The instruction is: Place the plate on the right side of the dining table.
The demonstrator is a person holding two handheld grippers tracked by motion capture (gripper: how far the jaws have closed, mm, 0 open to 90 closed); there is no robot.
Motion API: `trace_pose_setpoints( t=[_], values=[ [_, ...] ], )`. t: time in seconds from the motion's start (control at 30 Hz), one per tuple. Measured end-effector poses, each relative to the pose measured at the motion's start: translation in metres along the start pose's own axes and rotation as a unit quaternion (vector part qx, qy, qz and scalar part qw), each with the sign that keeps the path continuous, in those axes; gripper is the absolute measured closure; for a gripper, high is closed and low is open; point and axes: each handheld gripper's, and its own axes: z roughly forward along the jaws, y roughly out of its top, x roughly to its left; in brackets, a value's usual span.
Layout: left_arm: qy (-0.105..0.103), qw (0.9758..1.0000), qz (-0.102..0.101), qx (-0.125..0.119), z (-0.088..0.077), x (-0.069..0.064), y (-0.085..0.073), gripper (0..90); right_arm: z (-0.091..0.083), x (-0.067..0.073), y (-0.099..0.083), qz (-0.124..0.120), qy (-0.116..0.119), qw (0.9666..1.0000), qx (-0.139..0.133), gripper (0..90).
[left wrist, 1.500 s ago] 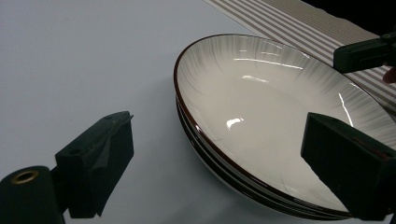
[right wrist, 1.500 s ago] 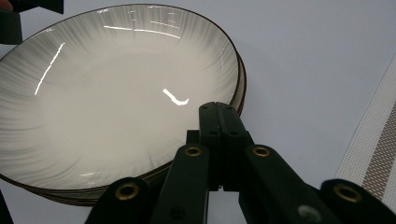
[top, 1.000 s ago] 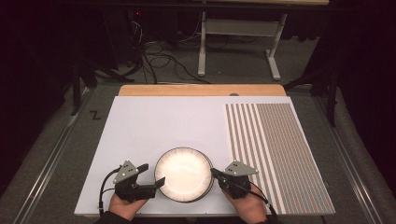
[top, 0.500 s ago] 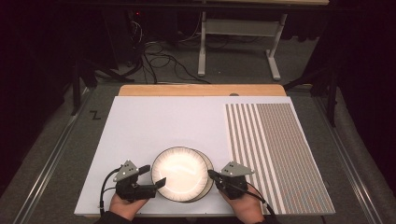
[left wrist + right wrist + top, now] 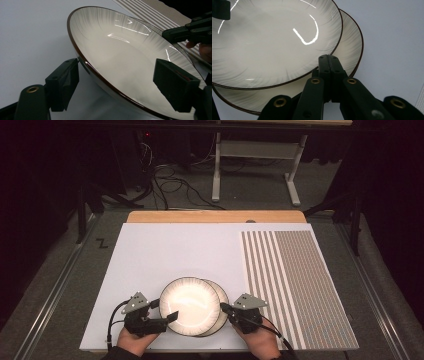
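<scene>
Two cream plates with dark rims lie stacked near the front of the white sheet (image 5: 165, 255). The upper plate (image 5: 189, 302) (image 5: 120, 50) (image 5: 269, 42) sits shifted left and tilted, so the lower plate (image 5: 223, 296) (image 5: 350, 47) shows as a crescent at its right. My left gripper (image 5: 164, 310) (image 5: 120, 82) is open with the upper plate's left rim between its jaws, which have just been closing; one jaw touches the rim's outside, the other hangs over the inside. My right gripper (image 5: 223, 308) (image 5: 328, 58) is shut, its tip over the lower plate against the upper plate's right rim.
A striped mat (image 5: 295, 285) covers the right part of the table. A wooden strip (image 5: 215, 216) runs along the far edge. Beyond it are floor cables (image 5: 170, 180) and a metal stand (image 5: 255, 165). The sheet's front edge is just under both hands.
The upper plate has slid left and away off the lower one, whose right side now shows. Both hands have stayed almost in place.
</scene>
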Motion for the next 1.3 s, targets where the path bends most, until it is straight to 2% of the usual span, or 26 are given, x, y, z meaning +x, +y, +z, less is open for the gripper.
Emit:
trace_pose_setpoints(
  t=[0.6,0.8,1.3],
  values=[
    [-0.009,0.9999,-0.007,0.003,0.000,0.001,0.000,27.3,0.002,0.002,0.000,-0.002,0.001,1.0000,0.001,90.0],
    [-0.008,0.9999,-0.013,-0.002,-0.003,0.003,-0.001,27.8,0.006,0.012,0.001,-0.019,0.012,0.9997,0.007,90.0],
    [-0.021,0.9992,-0.033,0.005,-0.005,0.003,-0.001,29.9,0.009,0.013,0.002,-0.013,0.015,0.9998,0.008,90.0]
  ],
)
